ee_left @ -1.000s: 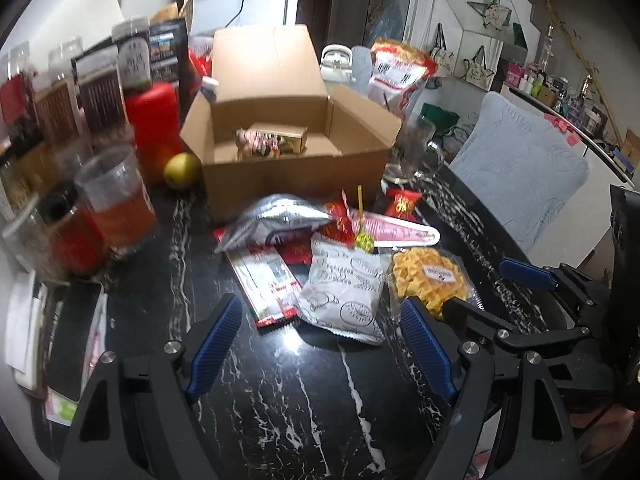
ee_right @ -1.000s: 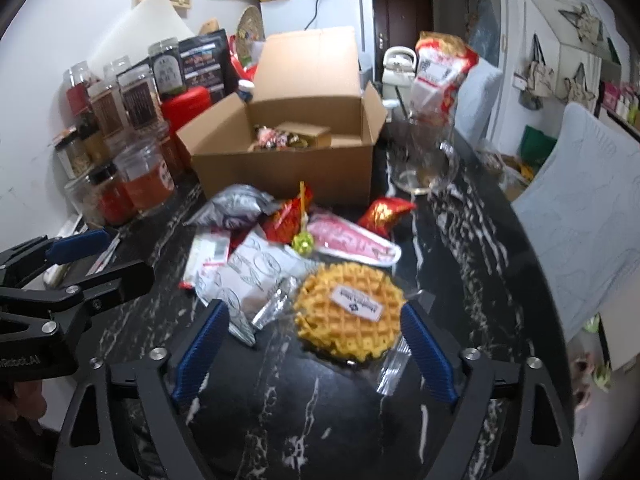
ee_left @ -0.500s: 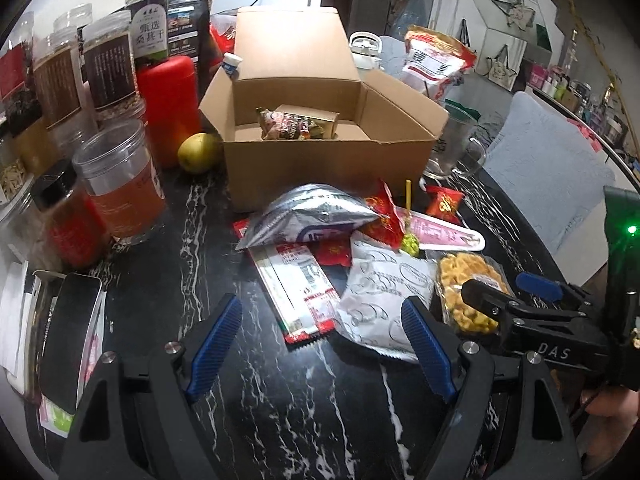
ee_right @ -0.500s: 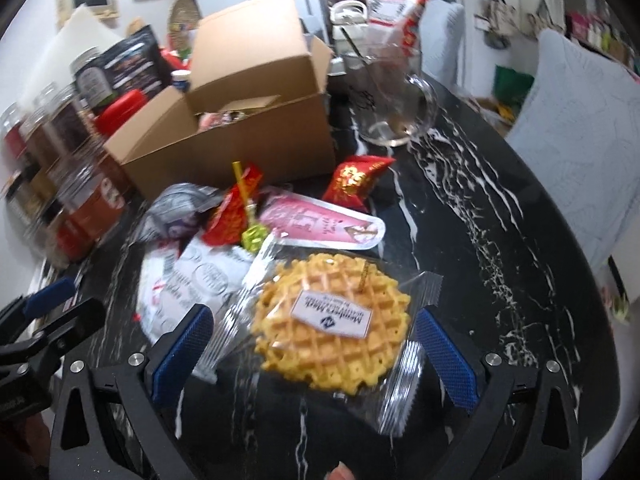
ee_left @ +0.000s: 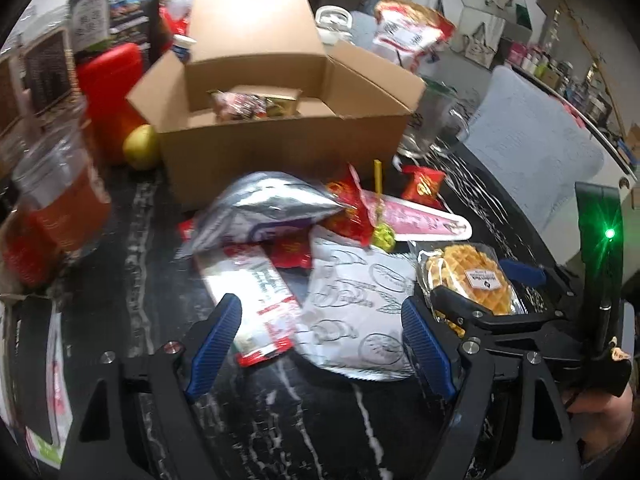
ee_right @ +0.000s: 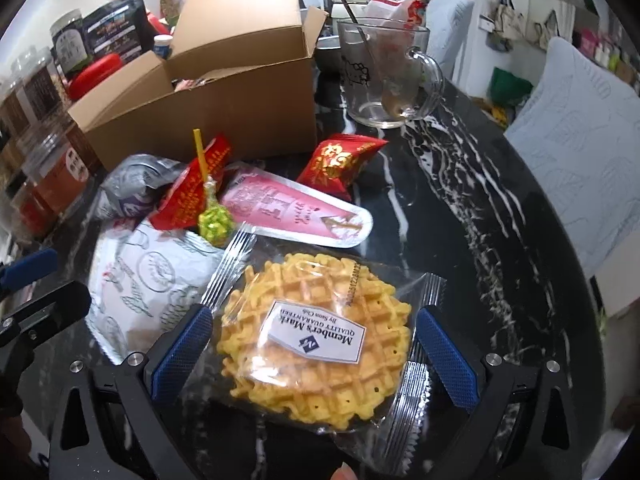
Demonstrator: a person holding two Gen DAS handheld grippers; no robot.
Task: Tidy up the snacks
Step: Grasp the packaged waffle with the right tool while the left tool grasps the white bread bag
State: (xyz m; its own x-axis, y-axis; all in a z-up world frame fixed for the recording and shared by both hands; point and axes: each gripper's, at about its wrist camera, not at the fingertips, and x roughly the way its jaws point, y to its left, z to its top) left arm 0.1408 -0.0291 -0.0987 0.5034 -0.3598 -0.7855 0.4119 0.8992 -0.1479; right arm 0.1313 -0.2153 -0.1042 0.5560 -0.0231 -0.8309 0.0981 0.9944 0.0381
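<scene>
waffle (ee_right: 316,344): yellow grid, white label | pouch (ee_right: 296,216): pink | table (ee_right: 460,216): black, white veins | box (ee_left: 280,136): brown

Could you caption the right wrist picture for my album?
Open blue-padded right gripper straddling a clear-wrapped yellow waffle on black marble table.

**Snack pile crowds both grippers; bare marble on the right**

Ahead of the right gripper (ee_right: 314,354), the waffle packet (ee_right: 316,344) fills the gap between its spread fingers. Beyond stand the pink pouch (ee_right: 298,216), the cardboard box (ee_right: 208,108) and the glass mug (ee_right: 386,76). To its right, bare black table (ee_right: 472,232) offers passage. The white packet (ee_left: 356,304) blocks the left gripper (ee_left: 320,348).
</scene>
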